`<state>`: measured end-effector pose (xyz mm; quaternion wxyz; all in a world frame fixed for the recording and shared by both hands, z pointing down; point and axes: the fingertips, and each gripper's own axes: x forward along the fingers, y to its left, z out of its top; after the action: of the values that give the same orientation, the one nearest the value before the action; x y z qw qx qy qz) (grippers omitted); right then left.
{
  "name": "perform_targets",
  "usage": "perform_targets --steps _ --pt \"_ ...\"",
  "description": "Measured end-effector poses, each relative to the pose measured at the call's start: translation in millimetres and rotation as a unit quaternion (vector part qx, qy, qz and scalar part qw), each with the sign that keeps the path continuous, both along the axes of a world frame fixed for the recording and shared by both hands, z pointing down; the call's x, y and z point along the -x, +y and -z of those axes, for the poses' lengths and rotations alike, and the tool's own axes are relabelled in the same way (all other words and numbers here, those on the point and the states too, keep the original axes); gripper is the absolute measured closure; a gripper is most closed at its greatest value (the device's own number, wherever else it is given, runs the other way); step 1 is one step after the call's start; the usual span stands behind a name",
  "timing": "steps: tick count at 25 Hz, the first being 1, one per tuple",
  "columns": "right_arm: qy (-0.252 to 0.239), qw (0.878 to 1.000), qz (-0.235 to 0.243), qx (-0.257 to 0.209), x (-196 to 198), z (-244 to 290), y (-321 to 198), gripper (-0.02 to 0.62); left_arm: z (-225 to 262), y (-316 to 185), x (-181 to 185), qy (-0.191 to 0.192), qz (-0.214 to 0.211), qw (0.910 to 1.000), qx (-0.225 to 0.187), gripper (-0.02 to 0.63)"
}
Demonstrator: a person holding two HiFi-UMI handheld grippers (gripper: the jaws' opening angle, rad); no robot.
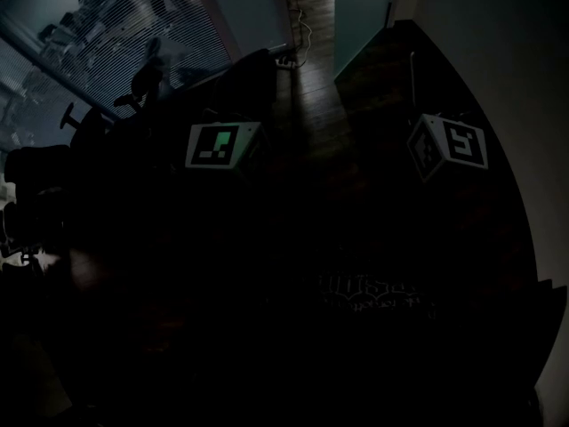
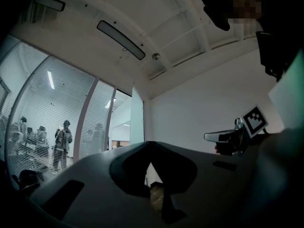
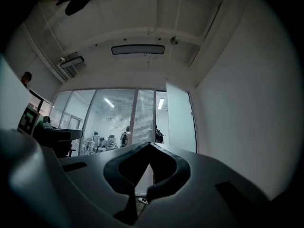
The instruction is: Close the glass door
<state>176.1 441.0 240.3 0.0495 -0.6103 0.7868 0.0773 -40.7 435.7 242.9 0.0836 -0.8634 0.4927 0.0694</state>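
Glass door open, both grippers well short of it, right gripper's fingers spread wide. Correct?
Wrong on the fingers: the right gripper has its fingers shut, tips meeting with nothing between them, as the right gripper view shows. The rest stands: the glass door is open, and the right gripper and the left gripper are both short of it.

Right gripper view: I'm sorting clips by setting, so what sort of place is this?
Most likely an office: a glass partition with blinds, people behind it, a glass door standing open, and a long ceiling light.
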Motion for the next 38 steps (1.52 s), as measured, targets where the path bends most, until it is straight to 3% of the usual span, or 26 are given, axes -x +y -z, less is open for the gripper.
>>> perform_targets --steps 6,28,38 --pt "-0.015 1.000 0.007 0.000 -0.9 -1.8 -1.2 0.594 0.5 0.3 1.0 0.000 0.002 1.0000 -0.002 0.604" --pt "0.007 0.999 0.049 0.018 11.2 -11.4 -7.0 0.592 -2.7 4.5 -0.6 -0.001 0.023 0.9997 0.002 0.604" --pt "0.002 0.999 0.047 0.014 2.8 -24.2 -17.7 0.592 -18.9 -5.3 -1.4 -0.001 0.034 0.9994 0.006 0.604"
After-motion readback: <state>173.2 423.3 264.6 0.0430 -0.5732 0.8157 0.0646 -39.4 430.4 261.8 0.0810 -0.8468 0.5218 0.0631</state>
